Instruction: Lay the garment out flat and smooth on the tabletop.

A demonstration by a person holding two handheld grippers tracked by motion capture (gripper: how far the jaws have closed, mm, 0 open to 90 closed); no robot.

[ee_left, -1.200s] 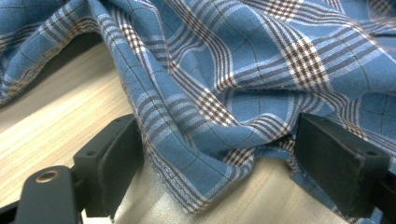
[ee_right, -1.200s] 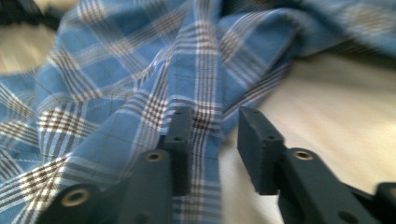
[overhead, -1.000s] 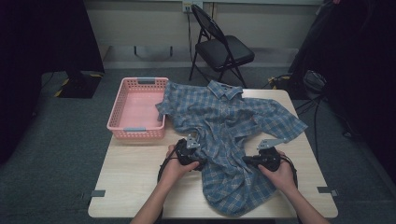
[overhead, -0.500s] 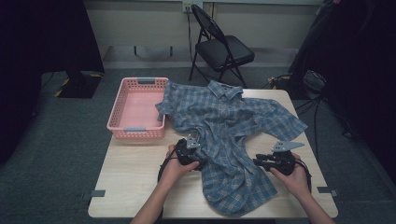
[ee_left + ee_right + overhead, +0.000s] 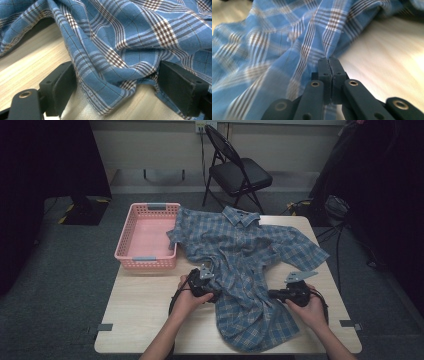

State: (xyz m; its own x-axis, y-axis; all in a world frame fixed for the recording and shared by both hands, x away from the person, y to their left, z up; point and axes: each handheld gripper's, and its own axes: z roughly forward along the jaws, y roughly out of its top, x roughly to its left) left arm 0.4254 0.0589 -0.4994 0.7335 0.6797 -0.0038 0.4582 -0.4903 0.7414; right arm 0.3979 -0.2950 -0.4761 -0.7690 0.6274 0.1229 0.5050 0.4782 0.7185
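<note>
Plaid shirt (image 5: 245,270) lies spread and rumpled across the table (image 5: 145,320); my right gripper (image 5: 328,61) pinches its side hem, my left gripper (image 5: 116,82) gapes around a fold. Tugging one-handed could drag it askew toward the pink basket (image 5: 145,237) beside its sleeve

a pink basket (image 5: 146,236) sits on the far left part of the wooden table (image 5: 145,310). a black folding chair (image 5: 239,171) stands behind the table (by the wall), on grey floor (image 5: 60,285).
</note>
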